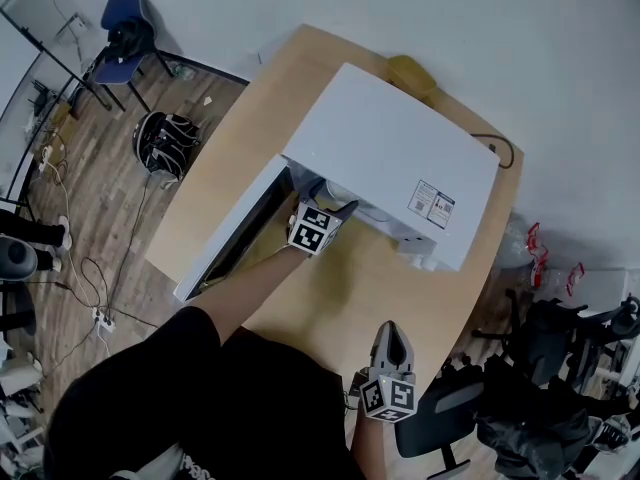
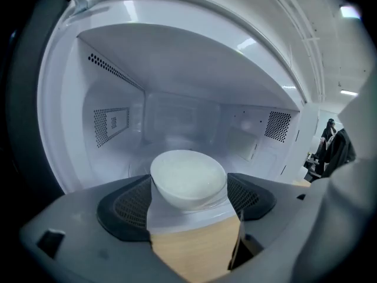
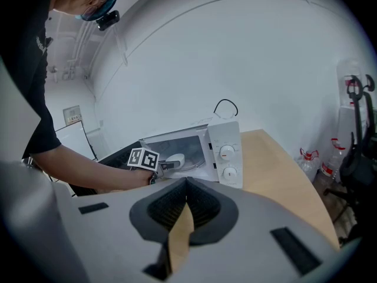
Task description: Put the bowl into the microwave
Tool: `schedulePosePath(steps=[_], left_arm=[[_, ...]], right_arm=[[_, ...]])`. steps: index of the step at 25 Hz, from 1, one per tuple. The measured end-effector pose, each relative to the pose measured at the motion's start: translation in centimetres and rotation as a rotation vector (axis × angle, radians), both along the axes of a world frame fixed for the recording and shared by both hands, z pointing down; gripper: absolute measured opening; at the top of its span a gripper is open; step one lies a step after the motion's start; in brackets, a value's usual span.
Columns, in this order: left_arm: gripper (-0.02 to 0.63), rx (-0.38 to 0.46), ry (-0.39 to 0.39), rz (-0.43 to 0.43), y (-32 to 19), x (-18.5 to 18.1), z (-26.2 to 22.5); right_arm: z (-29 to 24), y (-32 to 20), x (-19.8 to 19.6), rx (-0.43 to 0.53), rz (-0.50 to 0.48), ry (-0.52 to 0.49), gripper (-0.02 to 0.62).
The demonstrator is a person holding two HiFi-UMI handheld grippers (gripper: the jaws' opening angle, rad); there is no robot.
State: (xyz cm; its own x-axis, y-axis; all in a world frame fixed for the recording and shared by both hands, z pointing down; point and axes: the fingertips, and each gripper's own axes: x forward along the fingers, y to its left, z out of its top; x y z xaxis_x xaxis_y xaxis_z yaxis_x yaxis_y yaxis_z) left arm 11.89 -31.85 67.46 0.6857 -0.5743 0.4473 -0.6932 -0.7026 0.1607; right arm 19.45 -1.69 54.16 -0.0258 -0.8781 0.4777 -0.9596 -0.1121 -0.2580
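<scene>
Nearest the person, the right gripper (image 3: pixel 186 184) hangs over the table (image 1: pixel 340 298) with its jaws closed on nothing. Past its tips stands the white microwave (image 1: pixel 400 158), its two knobs (image 3: pixel 226 152) facing out. The left gripper (image 2: pixel 191 193) reaches into the microwave's mouth, jaws closed on the white bowl (image 2: pixel 188 175). The bowl seems just inside the threshold, though I can't tell whether it touches the floor. The open door (image 1: pixel 235 233) juts out left of those jaws. Beyond them are the cavity's perforated walls. A black cable (image 1: pixel 500 148) loops behind the microwave.
</scene>
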Motion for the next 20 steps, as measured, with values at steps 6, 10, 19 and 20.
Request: schedulePosePath(steps=[6, 10, 19, 20], left_arm=[[0.374, 0.009, -0.021, 0.04, -0.3, 1.9, -0.1], [0.374, 0.022, -0.032, 0.058, -1.0, 3.3, 0.0], [0.374, 0.028, -0.015, 0.047, -2.7, 5.1, 0.1], [0.374, 0.026, -0.013, 0.041, -2.9, 5.2, 0.2]], right_arm=[[0.4, -0.2, 1.1, -0.006, 0.034, -0.003, 0.06], [0.7, -0.4, 1.4, -0.017, 0.033, 0.002, 0.06], [1.2, -0.8, 2.2, -0.031, 0.042, 0.001, 0.06], [1.2, -0.8, 2.2, -0.032, 0.043, 0.001, 0.06]])
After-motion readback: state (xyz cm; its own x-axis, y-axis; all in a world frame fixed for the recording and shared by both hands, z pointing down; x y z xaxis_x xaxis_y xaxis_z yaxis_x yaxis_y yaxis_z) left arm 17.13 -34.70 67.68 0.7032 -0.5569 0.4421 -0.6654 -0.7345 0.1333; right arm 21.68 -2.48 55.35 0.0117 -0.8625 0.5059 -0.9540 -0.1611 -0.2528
